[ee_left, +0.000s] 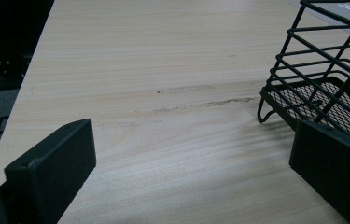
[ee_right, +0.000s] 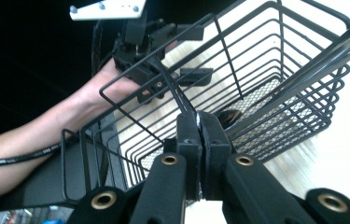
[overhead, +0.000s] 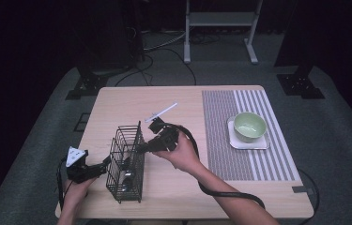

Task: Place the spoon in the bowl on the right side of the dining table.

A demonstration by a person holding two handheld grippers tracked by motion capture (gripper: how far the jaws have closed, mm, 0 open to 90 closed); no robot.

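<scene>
High view: black wire basket (overhead: 127, 161) is standing upright on the wooden surface (overhead: 117, 101), near the front-left corner. Left tool (overhead: 102, 165) is sitting just left of the basket, low at surface level, jaws pointing toward the basket's left wall; can't tell from here whether they're touching it. Right tool (overhead: 141, 148) is coming in from the right, tips at the basket's upper right rim. A white pen-like stick (overhead: 163, 112) is lying behind the right tool on the bare wood. A green bowl (overhead: 249, 126) is sitting on a white square plate (overhead: 265, 143) on the striped mat (overhead: 220, 136), well apart from the basket. Left gripper view: left tool (ee_left: 191, 154) is standing wide open, nothing between the jaws, bare wood showing through the gap. Basket (ee_left: 317, 70) corner and foot are showing just beside the right-hand jaw; mesh floor visible. Right gripper view: right tool (ee_right: 199, 122) is pressed fully together, pads clamping on a thin wire of the basket (ee_right: 275, 93) at its rim. A dark item is lying on the mesh floor inside, too unclear to identify. Beyond the basket, the left tool (ee_right: 175, 77) and the person's forearm (ee_right: 46, 135) are showing on the far side, jaws spread.
</scene>
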